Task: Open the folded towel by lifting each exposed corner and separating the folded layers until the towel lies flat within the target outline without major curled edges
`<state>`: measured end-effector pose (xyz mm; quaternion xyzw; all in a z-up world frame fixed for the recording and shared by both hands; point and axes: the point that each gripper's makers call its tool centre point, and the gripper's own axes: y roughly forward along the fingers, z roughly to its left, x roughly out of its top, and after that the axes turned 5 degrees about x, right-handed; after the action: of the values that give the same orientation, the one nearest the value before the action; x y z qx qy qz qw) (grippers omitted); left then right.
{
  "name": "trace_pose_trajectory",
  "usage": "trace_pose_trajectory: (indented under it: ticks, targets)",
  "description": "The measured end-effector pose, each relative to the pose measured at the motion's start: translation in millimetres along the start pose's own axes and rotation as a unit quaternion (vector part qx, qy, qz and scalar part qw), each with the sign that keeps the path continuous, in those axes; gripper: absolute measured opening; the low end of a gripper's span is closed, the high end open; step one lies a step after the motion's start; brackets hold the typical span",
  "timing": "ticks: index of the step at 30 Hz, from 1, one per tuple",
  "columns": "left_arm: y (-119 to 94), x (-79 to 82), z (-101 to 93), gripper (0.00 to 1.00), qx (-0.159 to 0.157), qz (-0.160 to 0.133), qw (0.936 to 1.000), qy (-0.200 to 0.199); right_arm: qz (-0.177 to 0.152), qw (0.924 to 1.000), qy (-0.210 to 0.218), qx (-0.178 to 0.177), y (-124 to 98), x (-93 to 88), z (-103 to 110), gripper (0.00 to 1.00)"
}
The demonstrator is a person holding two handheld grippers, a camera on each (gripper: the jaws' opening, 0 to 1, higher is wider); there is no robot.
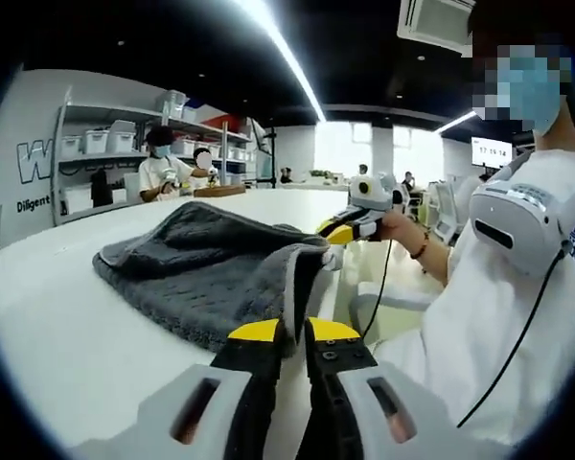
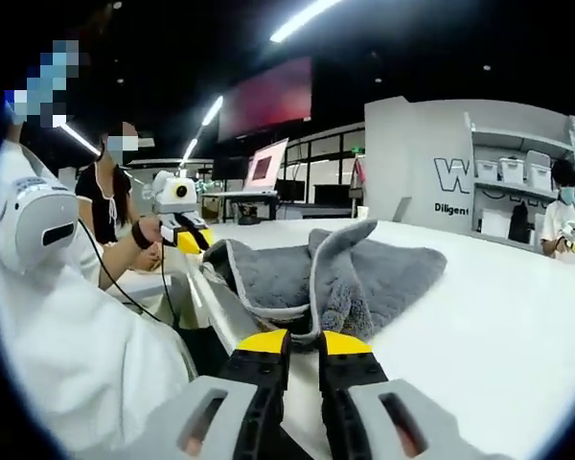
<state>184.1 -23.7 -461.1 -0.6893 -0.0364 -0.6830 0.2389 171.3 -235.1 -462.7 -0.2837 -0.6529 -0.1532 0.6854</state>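
Note:
A dark grey towel (image 1: 206,264) with a lighter hem lies partly folded on the white table (image 1: 67,326), its near edge lifted. My left gripper (image 1: 294,331) is shut on a strip of that edge, which runs down between its yellow tips. To the right, a hand holds my right gripper (image 1: 337,233), which pinches another corner of the towel. In the right gripper view the towel (image 2: 383,273) is bunched, with a flap folded over. My right gripper (image 2: 304,340) is shut on its near fold, and my left gripper (image 2: 194,240) holds the far-left corner.
The table's near edge (image 2: 206,307) runs beside a person in a white shirt (image 1: 498,316). Shelves with white bins (image 1: 105,144) stand behind the table, where seated people (image 1: 163,172) work. Bare tabletop (image 2: 498,326) stretches right of the towel.

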Motion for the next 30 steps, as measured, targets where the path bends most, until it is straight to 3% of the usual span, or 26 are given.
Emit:
trace_pose_trajectory:
  ticks: [2, 5, 10, 19, 23, 30]
  targets:
    - [2, -4.8, 1.8, 0.19, 0.009, 0.012, 0.9998, 0.012, -0.004, 1.0000, -0.003, -0.001, -1, 2.4, 1, 0.06]
    - [5, -4.4, -1.9, 0.21, -0.002, 0.008, 1.0000, 0.003, -0.012, 0.9999, 0.001, -0.002, -2, 5.9, -1, 0.05]
    - [8, -5.1, 1.7, 0.07, 0.012, 0.009, 0.9999, 0.006, -0.015, 0.9999, 0.003, -0.002, -2, 5.7, -2, 0.05]
    - [-4, -5.8, 1.0, 0.05, 0.006, 0.019, 0.9997, 0.015, -0.014, 0.9998, -0.007, 0.015, 0, 5.3, 8, 0.02]
    - [-3, -13.4, -1.7, 0.05, 0.005, 0.043, 0.9984, 0.035, -0.009, 0.9998, -0.004, 0.018, 1, 3.0, 8, 0.02]
    - [-4, -14.2, -2.3, 0.06, 0.002, 0.044, 0.9984, 0.037, -0.004, 0.9997, -0.001, 0.024, -2, -2.0, 9, 0.02]
